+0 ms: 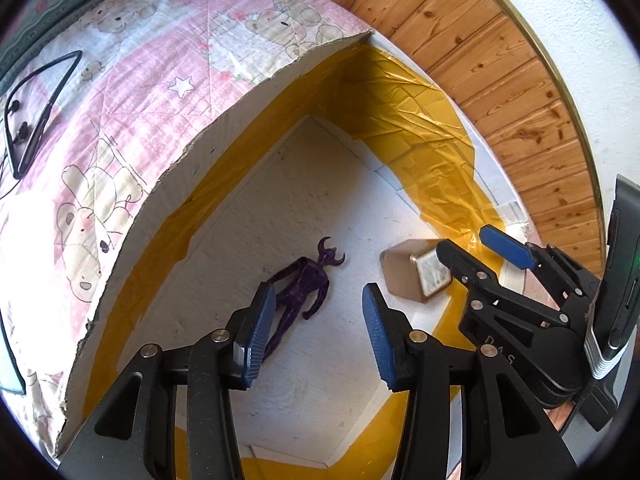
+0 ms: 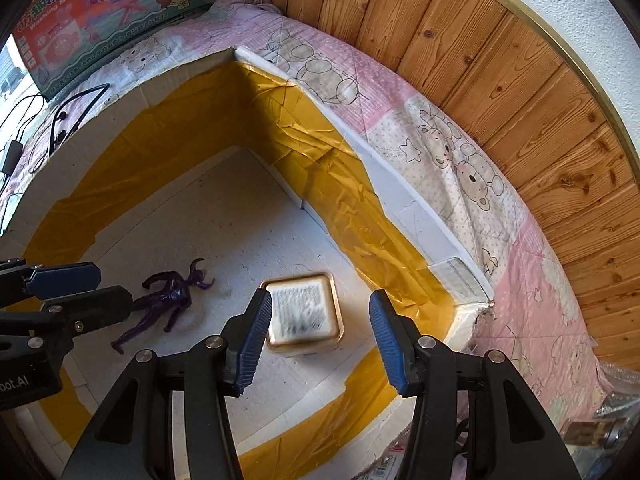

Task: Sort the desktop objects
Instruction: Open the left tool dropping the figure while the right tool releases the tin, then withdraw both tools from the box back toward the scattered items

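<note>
Both hand-held grippers gape empty: left has the figure at 11 o'clock, long axis toward it; right straddles the tin.

The toy box reads "Washing Machine" under Chinese characters, the left gripper shows "oot.AI", and the right gripper "DAS".

The left gripper is hanging open over the white foam box, the purple plastic horned figure lying just beyond its fingertips.
</note>
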Demonstrator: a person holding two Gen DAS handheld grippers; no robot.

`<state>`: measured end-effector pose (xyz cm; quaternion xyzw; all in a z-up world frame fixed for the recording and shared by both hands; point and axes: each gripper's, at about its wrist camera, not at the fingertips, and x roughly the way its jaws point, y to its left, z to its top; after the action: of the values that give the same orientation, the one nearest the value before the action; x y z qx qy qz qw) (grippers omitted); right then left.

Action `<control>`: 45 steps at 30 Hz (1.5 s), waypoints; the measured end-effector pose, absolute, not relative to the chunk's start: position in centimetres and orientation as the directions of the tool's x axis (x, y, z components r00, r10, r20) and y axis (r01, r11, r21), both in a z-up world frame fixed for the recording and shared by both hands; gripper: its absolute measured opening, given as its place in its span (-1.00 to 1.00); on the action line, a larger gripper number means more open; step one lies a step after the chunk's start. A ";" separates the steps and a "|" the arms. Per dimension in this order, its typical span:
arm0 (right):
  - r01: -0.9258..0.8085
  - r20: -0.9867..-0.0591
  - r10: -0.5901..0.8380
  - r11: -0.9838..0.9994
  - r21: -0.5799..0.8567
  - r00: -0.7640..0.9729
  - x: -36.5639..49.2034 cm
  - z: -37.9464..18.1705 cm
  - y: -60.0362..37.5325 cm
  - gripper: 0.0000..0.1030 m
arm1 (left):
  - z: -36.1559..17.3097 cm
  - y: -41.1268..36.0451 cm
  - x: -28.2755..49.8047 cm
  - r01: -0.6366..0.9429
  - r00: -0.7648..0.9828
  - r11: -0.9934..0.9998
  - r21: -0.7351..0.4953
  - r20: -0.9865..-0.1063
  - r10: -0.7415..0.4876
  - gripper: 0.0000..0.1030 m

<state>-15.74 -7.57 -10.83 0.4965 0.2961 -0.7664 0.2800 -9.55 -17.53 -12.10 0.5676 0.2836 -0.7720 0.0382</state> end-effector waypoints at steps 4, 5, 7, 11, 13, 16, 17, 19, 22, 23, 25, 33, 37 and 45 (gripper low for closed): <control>0.714 -0.921 -0.156 -0.681 -0.161 -0.356 -15.3 -9.6 -6.8 0.02 | -11.0 -18.0 -9.0 0.375 -0.366 -0.845 -0.381 -0.899 0.242 -0.07; 0.713 -0.920 -0.164 -0.684 -0.153 -0.355 -15.1 -9.3 -6.6 0.02 | -10.7 -18.0 -8.8 0.374 -0.370 -0.847 -0.379 -0.898 0.238 -0.07; 0.716 -0.922 -0.189 -0.687 -0.123 -0.339 -14.5 -8.8 -6.3 0.03 | -10.0 -17.9 -8.2 0.365 -0.377 -0.853 -0.372 -0.897 0.230 -0.07; 0.730 -0.922 -0.225 -0.678 -0.086 -0.316 -13.0 -8.0 -5.6 0.09 | -8.5 -17.3 -6.4 0.343 -0.397 -0.874 -0.345 -0.896 0.198 -0.07; 0.734 -0.919 -0.241 -0.675 -0.071 -0.311 -12.1 -7.5 -5.1 0.13 | -7.6 -16.9 -5.7 0.336 -0.412 -0.885 -0.322 -0.895 0.170 -0.07; 0.745 -0.917 -0.259 -0.665 -0.059 -0.304 -10.8 -6.8 -4.5 0.13 | -6.2 -16.0 -5.0 0.313 -0.440 -0.905 -0.288 -0.888 0.131 -0.07; 0.748 -0.915 -0.263 -0.661 -0.059 -0.305 -10.3 -6.5 -4.3 0.14 | -5.8 -15.8 -4.7 0.306 -0.450 -0.911 -0.276 -0.885 0.118 -0.07; 0.756 -0.913 -0.272 -0.652 -0.058 -0.305 -9.5 -6.0 -4.0 0.14 | -5.0 -15.4 -4.1 0.297 -0.464 -0.921 -0.254 -0.881 0.093 -0.07; 0.764 -0.908 -0.286 -0.643 -0.054 -0.305 -8.4 -5.3 -3.5 0.14 | -3.9 -14.8 -3.3 0.288 -0.487 -0.928 -0.236 -0.871 0.071 -0.07; 0.767 -0.907 -0.291 -0.639 -0.052 -0.304 -8.0 -5.1 -3.3 0.14 | -3.6 -14.5 -3.0 0.287 -0.492 -0.931 -0.227 -0.869 0.060 -0.07; 0.774 -0.901 -0.304 -0.630 -0.054 -0.310 -7.0 -4.5 -2.9 0.14 | -3.1 -14.1 -2.6 0.279 -0.502 -0.937 -0.210 -0.864 0.044 -0.07; 0.791 -0.867 -0.364 -0.609 -0.056 -0.341 -3.0 -2.9 -0.9 0.21 | -1.8 -12.6 -1.0 0.257 -0.529 -0.952 -0.168 -0.848 0.007 -0.07; 0.787 -0.849 -0.393 -0.615 -0.044 -0.354 -1.5 -2.4 0.3 0.22 | -1.3 -11.9 0.0 0.244 -0.541 -0.956 -0.162 -0.841 0.004 -0.07; 0.762 -0.791 -0.487 -0.646 0.041 -0.370 1.0 -1.8 3.1 0.22 | -0.7 -11.1 1.8 0.234 -0.564 -0.958 -0.164 -0.826 0.003 -0.07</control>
<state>1.01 3.12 -1.83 0.4079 0.1690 -0.8103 0.3854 1.83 -11.11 -0.69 0.4622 0.1284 -0.8749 0.0662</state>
